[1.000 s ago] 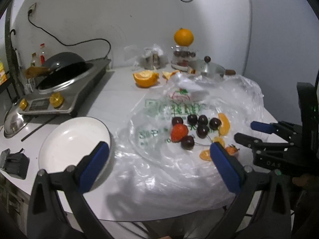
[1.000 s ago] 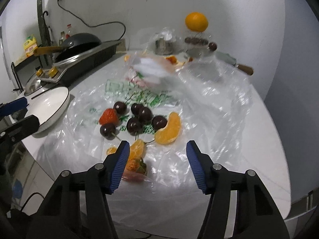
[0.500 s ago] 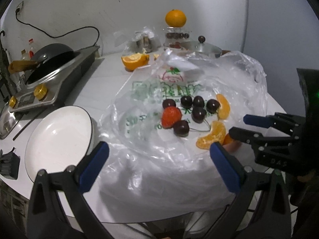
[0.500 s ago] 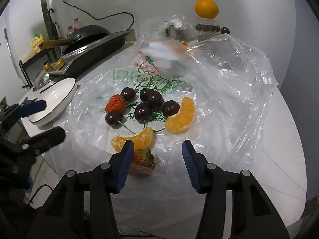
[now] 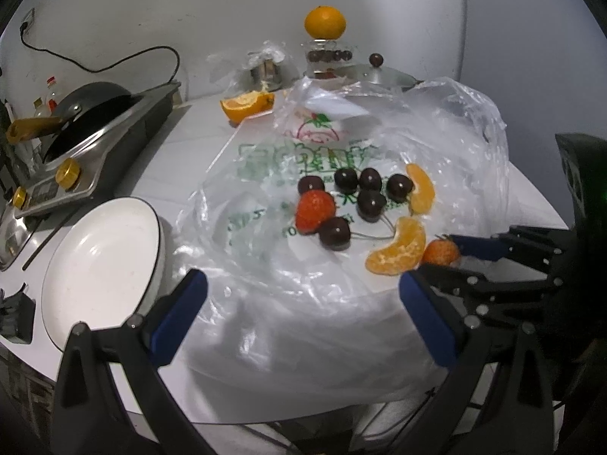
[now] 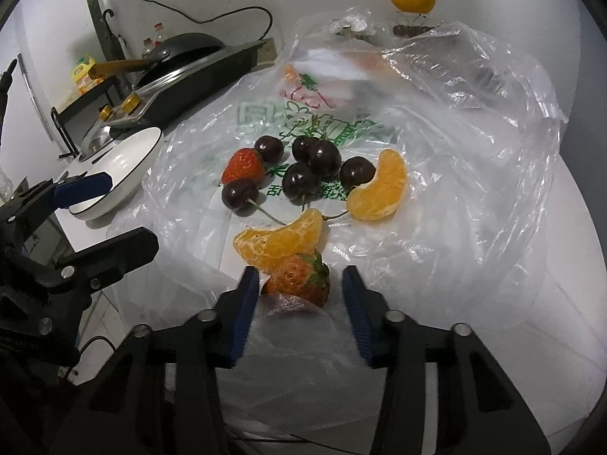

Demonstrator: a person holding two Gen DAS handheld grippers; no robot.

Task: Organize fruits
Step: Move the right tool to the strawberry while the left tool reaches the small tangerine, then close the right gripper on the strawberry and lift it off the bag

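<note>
White round table (image 5: 197,132) against a pale wall, kitchen clutter along the back. Far left: a steel cooker (image 5: 95,159) with brass knobs, black wok (image 5: 87,102) seated in it, wooden handle sticking out. In front of it, a white plate (image 5: 102,265), nothing on it, sitting at the left edge of a crumpled clear plastic bag (image 5: 341,303) spread flat over the table. Left gripper (image 5: 299,295) hovers low at the near edge, blue pads spread wide, holding nothing. On the bag's printed middle lies the fruit: a red strawberry (image 6: 242,165), glossy, whole; six dark cherries (image 6: 324,157) clustered just beside it, some with stems; two peeled orange segments (image 6: 279,240), one curved beside the cherries, one nearer. Touching the nearer segment, a second strawberry (image 6: 299,278), paler, orange-red, green calyx up. Right gripper (image 6: 301,288) straddles this berry, fingers open on either side; left pad close to it, whether touching I cannot tell. Back of table: half an orange (image 5: 246,106), cut face up; a small glass stand (image 5: 326,57) with dark round fruit in it and a whole orange (image 5: 325,22) balanced on top; a metal pot lid (image 5: 375,72) to its right.
</note>
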